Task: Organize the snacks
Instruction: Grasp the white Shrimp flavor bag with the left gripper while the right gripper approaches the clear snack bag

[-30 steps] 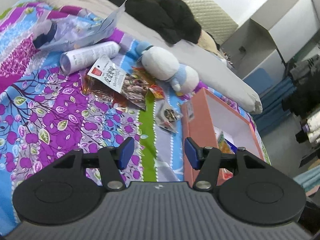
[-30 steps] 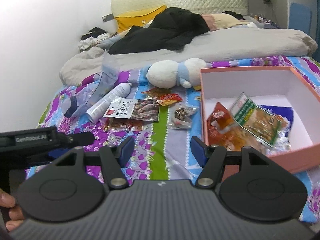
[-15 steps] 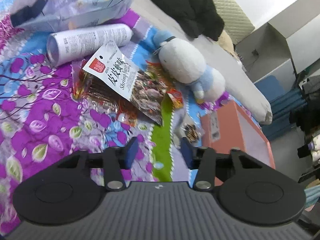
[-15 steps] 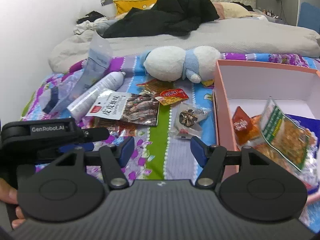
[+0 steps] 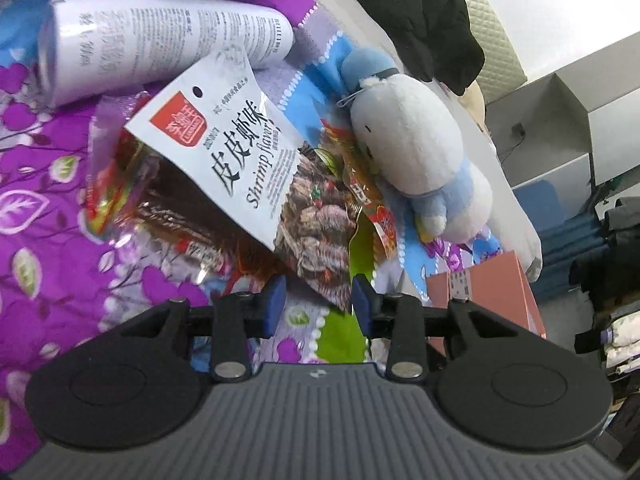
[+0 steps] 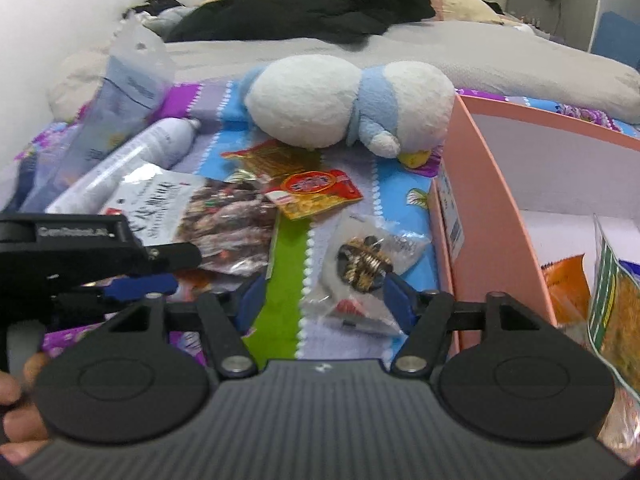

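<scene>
Snack packets, loose on a purple floral bedspread, with two hand-held grippers low over them.

Item 1: shrimp-flavour packet, white top, dark printed lower part. Lies flat over a clear red-edged wrapper. Its lower corner reaches down between the blue pads of the left gripper. Jaws part-way apart; the pads stand either side of that corner with a gap showing, not pressing on it. In the right wrist view the same packet lies left of centre, with the left gripper over its near edge.

Item 2: small clear packet holding a dark, gold-flecked snack. Lies on the lilac stripe of the spread, just beside the pink box. It sits between the fingertips of the right gripper, nearer the right-hand pad; jaws are opening, wide apart, nothing clamped.

Item 3: red-and-yellow sachet, flat, beyond the clear packet, in front of the plush toy.

Item 4: packets already in the pink box, an orange one and a green-striped one, both cut off by the frame edge.

Other: white cylindrical can on its side above the shrimp packet.

Hard to read: print on the clear packet and sachet; the box interior is mostly out of frame; a hand shows only as fingers at the lower left edge.
</scene>
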The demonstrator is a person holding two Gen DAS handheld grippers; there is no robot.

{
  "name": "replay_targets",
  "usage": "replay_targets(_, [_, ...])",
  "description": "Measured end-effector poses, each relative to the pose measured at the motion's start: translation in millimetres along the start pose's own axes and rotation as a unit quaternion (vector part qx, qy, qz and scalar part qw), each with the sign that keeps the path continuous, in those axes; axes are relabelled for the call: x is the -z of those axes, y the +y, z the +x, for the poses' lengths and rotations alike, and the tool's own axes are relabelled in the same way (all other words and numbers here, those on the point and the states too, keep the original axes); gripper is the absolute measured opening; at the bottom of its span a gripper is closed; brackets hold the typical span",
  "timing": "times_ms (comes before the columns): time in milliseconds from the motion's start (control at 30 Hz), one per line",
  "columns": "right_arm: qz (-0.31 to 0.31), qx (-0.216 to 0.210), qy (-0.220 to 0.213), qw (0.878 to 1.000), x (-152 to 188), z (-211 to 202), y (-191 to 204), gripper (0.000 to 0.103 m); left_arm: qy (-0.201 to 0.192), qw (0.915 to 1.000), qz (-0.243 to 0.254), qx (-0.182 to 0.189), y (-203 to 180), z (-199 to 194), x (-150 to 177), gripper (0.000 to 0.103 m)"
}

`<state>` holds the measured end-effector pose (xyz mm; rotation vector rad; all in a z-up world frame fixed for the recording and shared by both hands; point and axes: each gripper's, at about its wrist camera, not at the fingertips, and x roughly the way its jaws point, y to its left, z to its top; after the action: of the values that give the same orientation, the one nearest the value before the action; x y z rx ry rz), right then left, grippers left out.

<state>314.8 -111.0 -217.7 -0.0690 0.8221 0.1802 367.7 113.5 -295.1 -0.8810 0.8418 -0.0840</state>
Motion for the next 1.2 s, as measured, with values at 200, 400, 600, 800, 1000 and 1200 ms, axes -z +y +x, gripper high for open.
replay_targets(200, [-0.035, 0.030, 0.012, 0.999, 1, 23, 8, 0.074, -0.007, 0.9999, -0.007, 0.005, -1, 16, -3, 0.038])
replay_targets(400, [-0.061, 0.062, 0.019, 0.996, 8, 38, 16, 0.074, -0.005, 0.9991, -0.041, 0.003, 7, 26, -4, 0.019])
replay_targets(600, [-0.085, 0.075, 0.018, 0.993, 13, 41, 19, 0.063, -0.017, 0.9983, -0.049, 0.025, 10, 17, -2, 0.006])
replay_targets(800, [-0.067, 0.060, 0.028, 0.996, 10, 30, 12, 0.050, -0.017, 0.9984, -0.032, 0.043, -4, -3, 2, 0.005])
replay_targets(1000, [-0.067, 0.039, 0.046, 0.996, 22, 7, 11, 0.045, -0.012, 0.9988, -0.024, 0.040, -12, -32, 13, 0.003])
replay_targets(1200, [-0.075, 0.014, 0.067, 0.995, 46, -26, 16, 0.045, -0.002, 0.9986, -0.034, 0.041, -12, -70, 34, 0.003])
